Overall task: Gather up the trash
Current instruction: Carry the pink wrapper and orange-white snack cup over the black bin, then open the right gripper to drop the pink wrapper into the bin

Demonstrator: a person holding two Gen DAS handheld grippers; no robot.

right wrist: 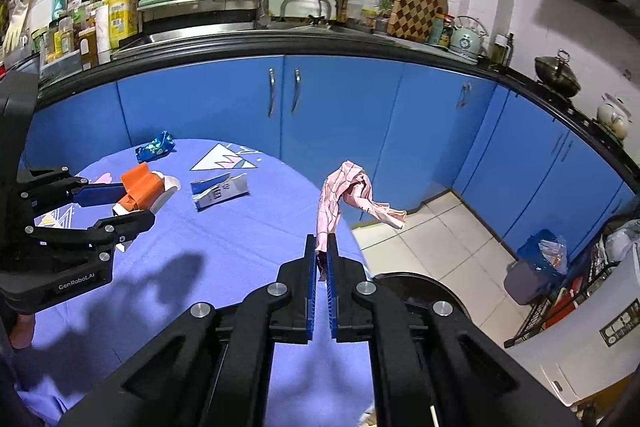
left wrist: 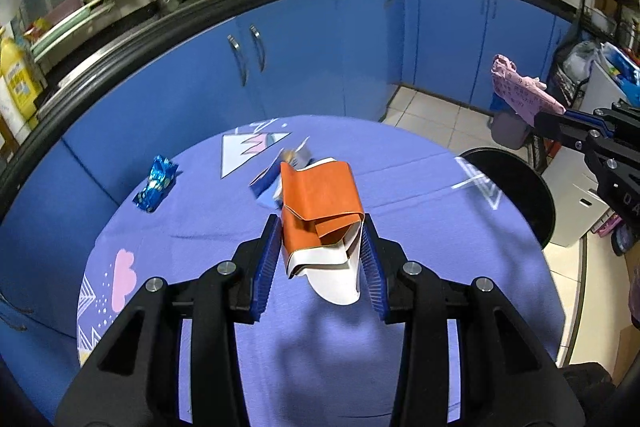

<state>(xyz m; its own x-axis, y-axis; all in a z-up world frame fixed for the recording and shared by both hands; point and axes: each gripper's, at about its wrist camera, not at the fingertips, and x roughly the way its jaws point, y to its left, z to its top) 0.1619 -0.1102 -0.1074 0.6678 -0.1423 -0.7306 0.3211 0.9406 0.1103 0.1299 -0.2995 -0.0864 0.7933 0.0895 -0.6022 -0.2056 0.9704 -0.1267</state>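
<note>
My left gripper (left wrist: 320,227) is shut on a crumpled orange and white carton (left wrist: 320,203), held above the purple tablecloth (left wrist: 200,227); the same carton (right wrist: 140,187) shows between the left gripper's fingers (right wrist: 116,193) in the right wrist view. My right gripper (right wrist: 322,247) is shut on a twisted pink wrapper (right wrist: 344,191) that hangs out past the table's right edge; the pink wrapper (left wrist: 520,91) also shows at the far right of the left wrist view. On the cloth lie a blue foil wrapper (left wrist: 156,183) (right wrist: 154,147) and a flattened blue and white box (right wrist: 218,193) (left wrist: 268,179).
A round black bin (left wrist: 516,191) (right wrist: 420,287) stands beside the table on the right. Blue cabinets (left wrist: 320,47) and a cluttered counter curve behind. A grey bucket with a blue bag (right wrist: 536,267) sits on the tiled floor by a wire rack.
</note>
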